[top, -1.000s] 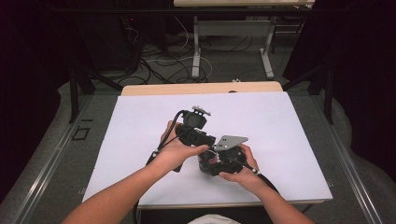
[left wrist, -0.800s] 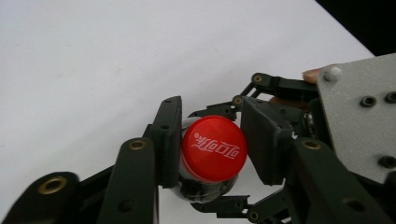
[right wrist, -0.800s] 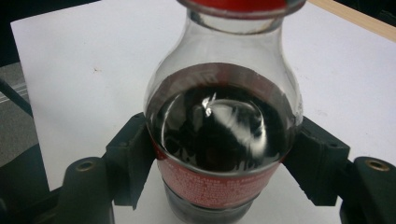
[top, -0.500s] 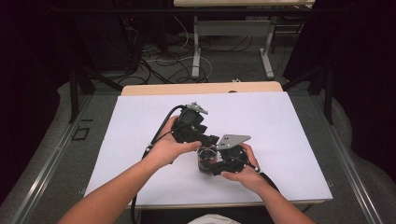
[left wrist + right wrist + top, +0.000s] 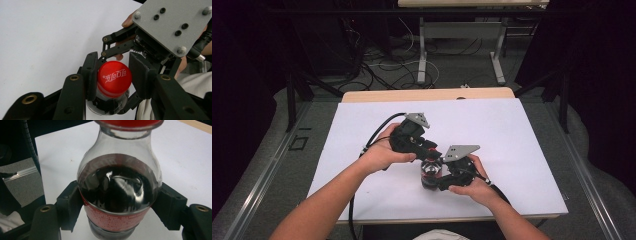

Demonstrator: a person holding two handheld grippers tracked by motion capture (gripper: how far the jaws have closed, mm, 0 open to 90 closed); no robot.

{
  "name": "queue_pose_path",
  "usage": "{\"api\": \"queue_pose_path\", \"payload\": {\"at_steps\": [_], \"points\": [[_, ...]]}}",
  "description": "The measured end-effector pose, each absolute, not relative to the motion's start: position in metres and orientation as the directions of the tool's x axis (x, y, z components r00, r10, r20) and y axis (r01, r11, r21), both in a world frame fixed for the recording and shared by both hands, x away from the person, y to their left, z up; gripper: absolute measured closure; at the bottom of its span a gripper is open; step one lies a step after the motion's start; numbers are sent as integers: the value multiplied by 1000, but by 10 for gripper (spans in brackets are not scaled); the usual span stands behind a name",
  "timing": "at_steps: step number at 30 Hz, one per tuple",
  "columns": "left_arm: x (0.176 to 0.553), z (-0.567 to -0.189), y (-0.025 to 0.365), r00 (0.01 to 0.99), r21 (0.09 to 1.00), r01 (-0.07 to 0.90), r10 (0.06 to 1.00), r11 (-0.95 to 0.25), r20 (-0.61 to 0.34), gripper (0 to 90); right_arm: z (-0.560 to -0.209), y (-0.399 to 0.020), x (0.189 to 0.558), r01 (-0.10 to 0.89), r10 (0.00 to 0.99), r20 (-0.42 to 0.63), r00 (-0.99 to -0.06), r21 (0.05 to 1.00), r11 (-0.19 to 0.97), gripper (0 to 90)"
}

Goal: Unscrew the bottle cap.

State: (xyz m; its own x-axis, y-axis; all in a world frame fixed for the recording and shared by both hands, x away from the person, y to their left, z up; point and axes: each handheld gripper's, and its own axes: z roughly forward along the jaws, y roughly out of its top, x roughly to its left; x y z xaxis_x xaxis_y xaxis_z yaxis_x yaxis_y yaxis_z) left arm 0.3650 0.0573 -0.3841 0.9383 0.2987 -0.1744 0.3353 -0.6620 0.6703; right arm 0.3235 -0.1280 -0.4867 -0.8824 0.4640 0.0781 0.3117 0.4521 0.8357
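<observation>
Now my right hand-held gripper [image 5: 117, 220] clamps the cola bottle [image 5: 117, 192]; left hand-held gripper [image 5: 113, 82], jaws just re-closing, pinches its red cap [image 5: 114, 75] at 12 o'clock; next, twist counterclockwise.

On the white-covered surface [image 5: 512, 135], the left hand-held gripper [image 5: 428, 150], a black device with a grey three-cornered plate on top, is held in the person's left hand [image 5: 379, 156]. Just beside it, on its right and nearer the person, the right hand-held gripper [image 5: 436, 181], black with a like grey plate, sits in the right hand [image 5: 474, 187]. Between the two stands a small clear bottle of dark drink [image 5: 430, 172]: the left hand-held gripper's jaws, which have just been closing, reach over its top, and the right one's clasp its body. A black cable [image 5: 379, 129] curves back from the left hand-held gripper.
</observation>
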Motion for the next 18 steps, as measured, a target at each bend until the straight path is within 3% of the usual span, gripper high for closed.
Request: {"api": "queue_pose_path", "payload": {"at_steps": [4,8,11,13,18], "points": [[360,-383,54,922,665,364,352,-652,-160,614,-487,-127,323,311,481,70,-874,840,444,299],[350,-381,45,818,634,530,536,-563,-208,614,-487,-126,323,312,502,55,-863,840,444,299],[342,-378,37,749,604,588,644,-539,-155,613,-488,-125,322,313,517,44,-855,839,446,299],[336,-377,30,664,592,659,729,-464,-168,613,-488,-124,321,320,529,36,-848,830,456,299],[335,-376,27,638,587,677,751,-445,-167,612,-488,-125,321,311,539,26,-842,839,446,299]]}}
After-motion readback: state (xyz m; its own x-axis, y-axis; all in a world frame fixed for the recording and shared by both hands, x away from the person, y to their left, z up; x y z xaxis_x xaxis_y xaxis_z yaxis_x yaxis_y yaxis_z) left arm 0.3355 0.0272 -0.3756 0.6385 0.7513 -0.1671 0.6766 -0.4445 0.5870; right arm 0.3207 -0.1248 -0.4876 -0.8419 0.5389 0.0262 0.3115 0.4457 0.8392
